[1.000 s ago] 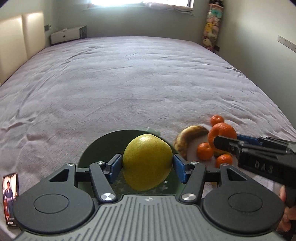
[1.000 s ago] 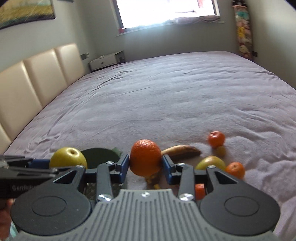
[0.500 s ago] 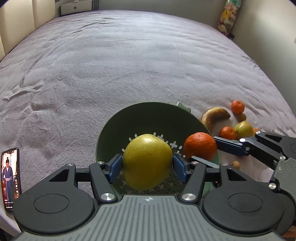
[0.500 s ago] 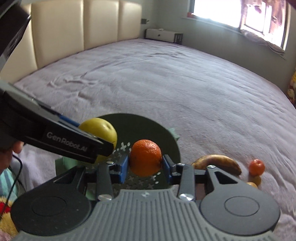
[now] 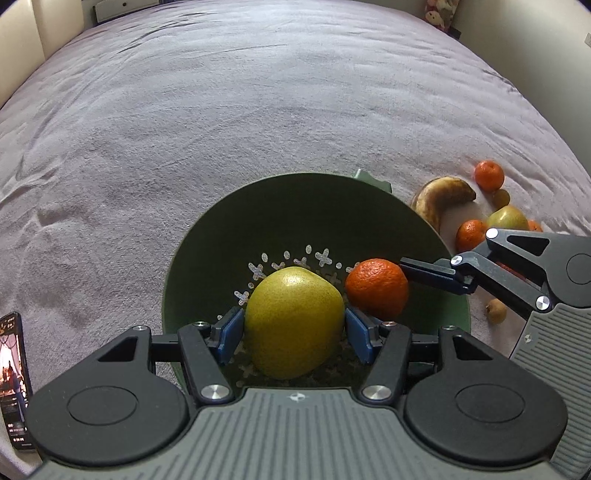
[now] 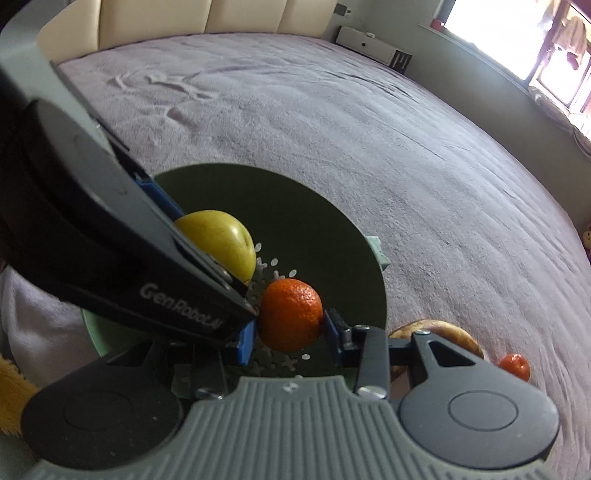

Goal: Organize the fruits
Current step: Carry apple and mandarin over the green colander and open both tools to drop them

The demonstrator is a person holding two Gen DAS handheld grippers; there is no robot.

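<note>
A dark green perforated bowl (image 5: 258, 218) lies on the purple bedspread. My left gripper (image 5: 294, 330) is shut on a large yellow-green fruit (image 5: 293, 321) low inside the bowl. Beside it, my right gripper (image 6: 290, 334) is shut on an orange (image 6: 290, 319), also over the bowl's bottom. In the left wrist view the orange (image 5: 376, 288) shows to the right of the yellow fruit, with the right gripper's finger (image 5: 432, 275) reaching in from the right. The left gripper's body hides part of the yellow fruit (image 6: 218, 240) in the right wrist view.
To the right of the bowl lie a browned banana (image 5: 441, 197), small tangerines (image 5: 489, 175), a green-yellow apple (image 5: 508, 218) and a small tan fruit (image 5: 496, 310). A phone (image 5: 14, 380) lies at the bed's near left edge. A padded headboard (image 6: 221, 18) stands behind.
Both grippers have come down over the bowl with their fruits. The right gripper swung left from the fruit pile and rolled, bringing the orange beside the yellow fruit.
</note>
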